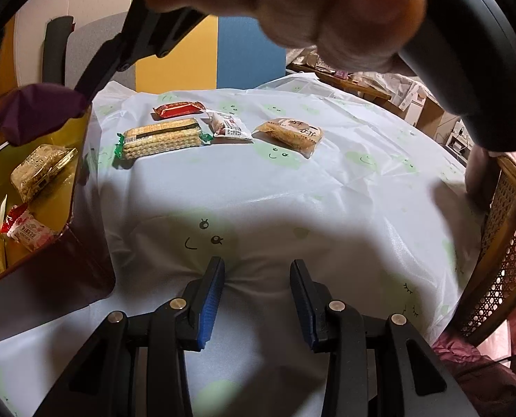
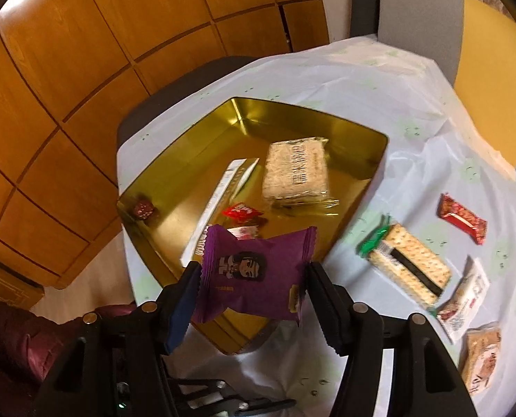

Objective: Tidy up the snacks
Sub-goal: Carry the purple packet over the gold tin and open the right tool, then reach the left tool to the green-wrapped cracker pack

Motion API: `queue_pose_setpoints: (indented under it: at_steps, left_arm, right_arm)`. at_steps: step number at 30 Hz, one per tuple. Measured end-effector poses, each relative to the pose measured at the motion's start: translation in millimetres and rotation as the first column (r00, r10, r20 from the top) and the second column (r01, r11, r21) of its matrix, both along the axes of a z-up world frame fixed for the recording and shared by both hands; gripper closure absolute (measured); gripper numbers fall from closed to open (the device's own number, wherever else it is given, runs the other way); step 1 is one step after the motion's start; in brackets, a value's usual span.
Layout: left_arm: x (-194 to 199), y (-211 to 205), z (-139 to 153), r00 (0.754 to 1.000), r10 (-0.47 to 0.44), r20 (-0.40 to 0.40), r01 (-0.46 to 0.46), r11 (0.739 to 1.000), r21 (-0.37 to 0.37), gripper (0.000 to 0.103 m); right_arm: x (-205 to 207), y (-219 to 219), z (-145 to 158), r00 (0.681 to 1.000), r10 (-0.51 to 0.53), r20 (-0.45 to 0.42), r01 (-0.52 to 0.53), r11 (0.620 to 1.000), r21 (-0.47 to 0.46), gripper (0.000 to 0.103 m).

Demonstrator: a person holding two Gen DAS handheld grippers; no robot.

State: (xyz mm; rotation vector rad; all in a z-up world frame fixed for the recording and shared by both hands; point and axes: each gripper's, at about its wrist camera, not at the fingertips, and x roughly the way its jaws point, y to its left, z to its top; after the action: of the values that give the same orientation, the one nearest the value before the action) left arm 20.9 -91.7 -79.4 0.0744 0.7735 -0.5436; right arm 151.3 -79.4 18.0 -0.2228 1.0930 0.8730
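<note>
Purple snack packet (image 2: 254,278) between right tongs (image 2: 254,286), above near rim of gold tin (image 2: 369,173); jaws spread, grip loose or released, cannot tell. Left tongs (image 1: 256,299) part-spread, empty, over surface (image 1: 327,201).

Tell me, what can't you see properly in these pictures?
- Left wrist view: a blurred hand blocks the room behind, and the gold tin is cut off by the edge.
- Right wrist view: the purple packet partly covers a pink snack. Whether the right hand-held gripper pinches the packet is unclear. The wrapper writing is too blurry.
</note>
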Motion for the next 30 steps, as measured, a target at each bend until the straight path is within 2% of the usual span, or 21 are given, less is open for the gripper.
queue_pose_setpoints:
  at_steps: [4,10,20,24,30]
  left_arm:
    - [0,0,0,1.0,0.001,0.001,-0.001,1.0,-0.002,0.063]
    - [0,0,-1,1.0,0.001,0.003,-0.001,1.0,0.0,0.063]
    - [-1,-1,0,1.0,0.002,0.01,-0.002,1.0,0.014,0.063]
    - [0,-1,0,1.0,0.002,0.009,-0.002,1.0,0.02,0.063]
    - [1,-3,0,1.0,0.004,0.0,-0.004,0.999,0.041,0.063]
  right_arm:
    - [2,0,-1,1.0,-0.005,-0.012,0.005,1.0,-0.002,0.035]
    - [5,-26,5,0.998,-0.066,-0.01,0.066,0.998,0.012,0.033]
    - [3,-105,-19,0.975,-0.219,-0.041,0.217,0.975,-0.048,0.033]
    - [1,-141,-31,0.956,-0.293,-0.021,0.288,0.95,-0.124,0.033]
    - [6,-198,-43,0.907,-0.421,0.03,0.417,0.885,-0.207,0.033]
